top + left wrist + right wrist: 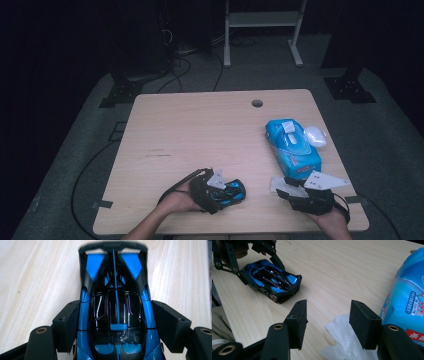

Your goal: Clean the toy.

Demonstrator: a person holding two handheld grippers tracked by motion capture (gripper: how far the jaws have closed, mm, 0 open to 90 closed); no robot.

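The toy car (116, 315) is bright blue with glossy black panels and thin blue stripes along its roof. Both tools are matte black. The bench (200, 125) is pale wood grain. Right of the car, the tissue pack (291, 147) is sky blue with red-and-white lettering; the tissue (344, 340) is plain white.

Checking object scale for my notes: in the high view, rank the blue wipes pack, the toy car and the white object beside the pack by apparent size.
1. blue wipes pack
2. toy car, partly hidden by the left gripper, so uncertain
3. white object
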